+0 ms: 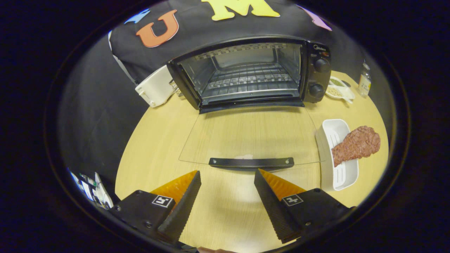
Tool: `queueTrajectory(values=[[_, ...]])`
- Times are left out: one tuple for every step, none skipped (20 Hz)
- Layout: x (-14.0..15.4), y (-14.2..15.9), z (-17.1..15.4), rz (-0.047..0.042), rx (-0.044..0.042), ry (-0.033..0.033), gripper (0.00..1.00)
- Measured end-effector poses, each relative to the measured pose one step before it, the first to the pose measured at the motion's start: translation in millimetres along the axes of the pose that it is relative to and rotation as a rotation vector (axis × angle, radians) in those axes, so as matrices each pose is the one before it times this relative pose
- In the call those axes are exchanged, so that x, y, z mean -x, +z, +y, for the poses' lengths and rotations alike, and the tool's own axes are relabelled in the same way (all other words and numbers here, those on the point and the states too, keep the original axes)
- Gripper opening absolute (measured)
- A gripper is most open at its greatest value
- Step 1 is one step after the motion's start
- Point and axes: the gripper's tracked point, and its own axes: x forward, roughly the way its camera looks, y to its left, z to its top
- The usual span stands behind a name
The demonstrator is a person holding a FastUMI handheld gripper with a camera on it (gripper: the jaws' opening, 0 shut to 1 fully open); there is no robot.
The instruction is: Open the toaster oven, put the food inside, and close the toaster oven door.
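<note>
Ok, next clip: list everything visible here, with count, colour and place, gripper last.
toaster oven: one, black, at the far side of the table, door open
glass door: one, clear with a black handle, folded down flat just ahead of the fingers
wire rack: one, metal, inside the oven
white tray: one, to the right of the door
food: one reddish-brown piece, lying on the tray and overhanging its right rim
white appliance: one, left of the oven
small dishes: white, right of the oven, count unclear
bottle: one, clear, beyond the dishes
table: one, light wood
gripper: one, fingers open, nothing between them, short of the door handle
</note>
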Motion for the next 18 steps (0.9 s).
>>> queueTrajectory(values=[[9.05, 3.12, -2.02, -0.01649, 0.02229, 0.00349, 0.98], [12.69, 2.55, -3.02, -0.01971, 0.02531, 0.00461, 0.98], [10.83, 2.09, -2.76, -0.01039, 0.01309, 0.00343, 0.98], [12.88, 2.21, -2.01, -0.01270, 0.00818, 0.01055, 0.98], [12.47, 2.74, -1.83, -0.00919, 0.00616, 0.01233, 0.98], [12.98, 4.50, -5.25, -0.01125, 0.00168, 0.00768, 0.98], [10.31, 4.02, -4.99, -0.00861, 0.00380, 0.00610, 0.98], [10.21, 2.73, -6.70, -0.00760, 0.00787, 0.00003, 0.98], [10.04, 3.15, -11.25, -0.00472, 0.00610, -0.00981, 0.98], [7.58, 1.96, -10.12, -0.00019, 0.00071, -0.01075, 0.98], [10.08, 3.90, -11.60, -0.00992, -0.00507, -0.00644, 0.98], [7.80, 5.31, -11.98, -0.01264, -0.00661, -0.00539, 0.98], [6.53, 5.39, -13.90, -0.00901, -0.00666, -0.01287, 0.97], [6.24, 4.70, -14.50, -0.01212, -0.00328, -0.01109, 0.97], [4.46, 5.01, -12.97, -0.00977, 0.00177, -0.01014, 0.97], [4.49, 2.42, -16.83, -0.00982, -0.00044, -0.02026, 0.97], [1.33, 1.36, -15.51, -0.00457, -0.00345, -0.01800, 0.97], [-1.85, 1.58, -15.85, -0.00014, -0.00711, -0.01404, 0.96]])
